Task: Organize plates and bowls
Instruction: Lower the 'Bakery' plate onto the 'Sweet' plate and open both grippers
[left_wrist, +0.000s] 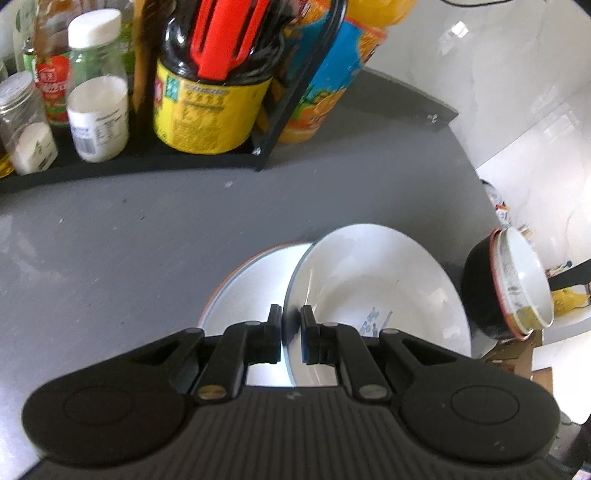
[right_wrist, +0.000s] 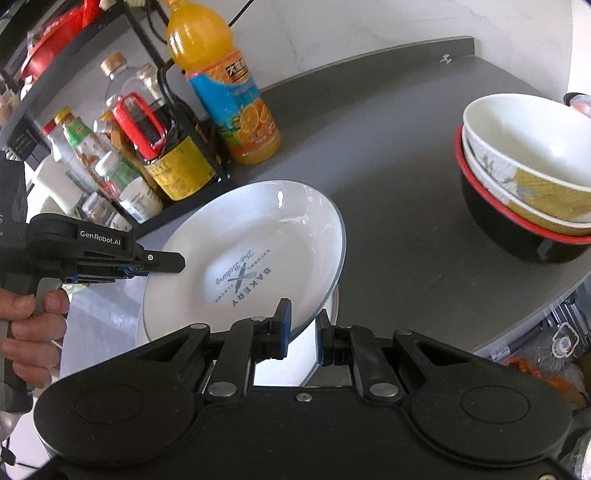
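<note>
Nearest the cameras, a white plate (right_wrist: 243, 258) with a "BAKERY" print is pinched by its rim from two sides and held tilted above the counter (right_wrist: 388, 166). The left gripper (left_wrist: 291, 332) is clamped tight on one edge of that plate, fingers pressed flat on either side of the rim. The right gripper (right_wrist: 300, 330) is set around the opposite edge: its left finger (right_wrist: 282, 325) is touching the rim, but a small gap is seen at the other finger, so whether it's fully gripped can't be told for sure. A hand (right_wrist: 29, 325) is seen wrapped around the left gripper's handle.

Right under the lifted plate, a second plate (left_wrist: 251, 284) with an orange-ish rim is lying flat on the counter, near its front edge.

A bit further, by the counter's right edge, a stack of bowls (right_wrist: 532, 177) is parked: a black bowl with a red rim at the bottom, a white patterned one nested inside.

Toward the back left, a black rack (left_wrist: 147, 158) is packed with sauce bottles and jars, and an orange juice bottle (right_wrist: 225, 85) is stood just beside it near the back edge.
</note>
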